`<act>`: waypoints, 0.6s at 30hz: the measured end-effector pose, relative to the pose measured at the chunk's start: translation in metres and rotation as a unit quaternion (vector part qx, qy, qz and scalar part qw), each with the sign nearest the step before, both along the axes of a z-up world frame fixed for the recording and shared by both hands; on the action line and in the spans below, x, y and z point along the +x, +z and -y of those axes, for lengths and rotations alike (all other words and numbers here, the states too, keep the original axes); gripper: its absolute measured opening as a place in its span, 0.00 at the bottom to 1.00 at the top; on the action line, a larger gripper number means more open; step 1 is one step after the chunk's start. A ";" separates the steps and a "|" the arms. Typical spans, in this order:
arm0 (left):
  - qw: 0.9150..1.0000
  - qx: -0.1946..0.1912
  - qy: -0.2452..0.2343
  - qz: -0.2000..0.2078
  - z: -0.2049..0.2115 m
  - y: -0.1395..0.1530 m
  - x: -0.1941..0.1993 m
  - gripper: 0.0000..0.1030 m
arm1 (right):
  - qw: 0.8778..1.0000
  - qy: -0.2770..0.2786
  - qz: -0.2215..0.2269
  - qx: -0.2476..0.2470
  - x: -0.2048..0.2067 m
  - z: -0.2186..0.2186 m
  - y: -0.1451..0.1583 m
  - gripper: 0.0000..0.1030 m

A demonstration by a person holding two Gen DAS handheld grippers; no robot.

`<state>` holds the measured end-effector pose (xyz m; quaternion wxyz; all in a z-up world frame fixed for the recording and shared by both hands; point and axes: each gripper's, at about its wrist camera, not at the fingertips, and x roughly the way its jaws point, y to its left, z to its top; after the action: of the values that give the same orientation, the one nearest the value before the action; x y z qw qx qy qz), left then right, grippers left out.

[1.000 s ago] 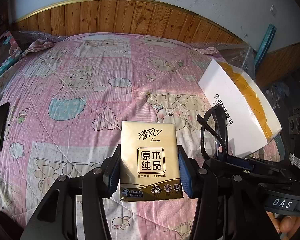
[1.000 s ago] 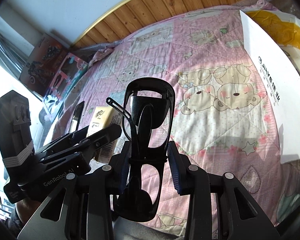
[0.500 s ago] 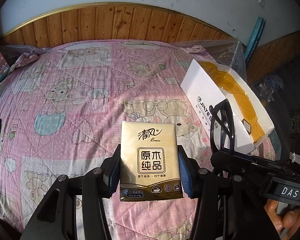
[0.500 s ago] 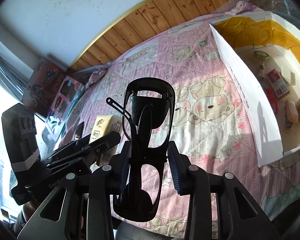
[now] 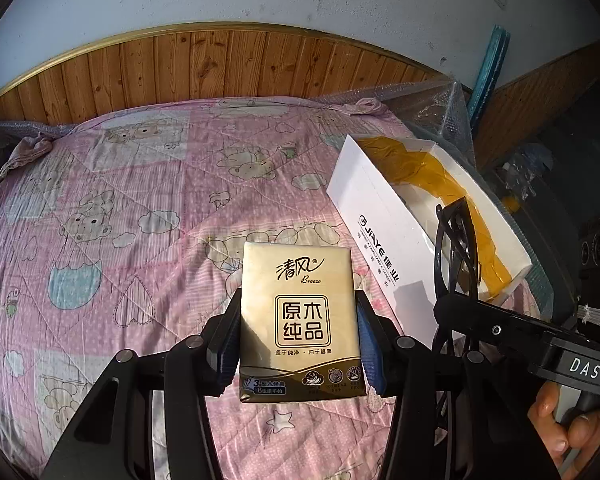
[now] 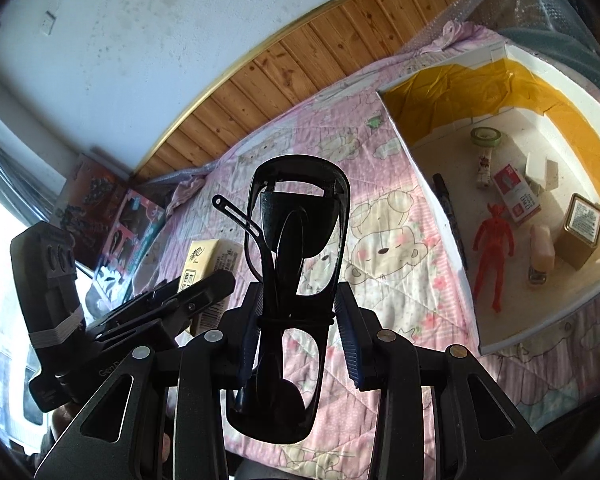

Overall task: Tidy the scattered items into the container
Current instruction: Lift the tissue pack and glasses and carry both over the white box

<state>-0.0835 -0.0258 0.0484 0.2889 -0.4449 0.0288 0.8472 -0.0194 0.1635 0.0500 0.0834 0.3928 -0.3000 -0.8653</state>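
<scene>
Both grippers (image 5: 298, 340) (image 6: 298, 332) raised, loaded

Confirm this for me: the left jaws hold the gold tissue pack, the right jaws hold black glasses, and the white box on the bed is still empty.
Not quite. The white box is not empty: the right wrist view shows a red figure, a tape roll and small packages inside. The rest stands: the left gripper holds the gold tissue pack, the right gripper the black glasses.

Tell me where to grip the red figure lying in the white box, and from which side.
Grip the red figure across its torso, coming from above: it lies flat on the white box floor, and its limbs look thin.
</scene>
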 end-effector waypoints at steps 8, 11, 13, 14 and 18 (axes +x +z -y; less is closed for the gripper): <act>1.000 0.003 -0.022 -0.012 -0.029 0.014 -0.004 0.50 | 1.000 -0.026 -0.012 -0.002 0.006 -0.027 0.009 0.37; 0.999 0.003 -0.032 -0.016 -0.040 0.017 -0.005 0.50 | 0.999 -0.035 -0.016 -0.002 0.009 -0.036 0.012 0.37; 0.999 0.002 -0.038 -0.020 -0.048 0.019 -0.004 0.50 | 0.999 -0.041 -0.018 -0.003 0.011 -0.041 0.015 0.37; 0.999 0.001 -0.041 -0.023 -0.052 0.020 -0.004 0.50 | 0.999 -0.045 -0.020 -0.003 0.011 -0.045 0.016 0.37; 0.998 -0.004 -0.053 -0.035 -0.068 0.025 -0.004 0.50 | 0.998 -0.059 -0.024 -0.001 0.015 -0.058 0.021 0.37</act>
<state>-0.0870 0.0419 0.0736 0.3304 -0.4137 0.0660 0.8458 -0.0042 0.2217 0.0707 0.0401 0.3533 -0.3213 -0.8777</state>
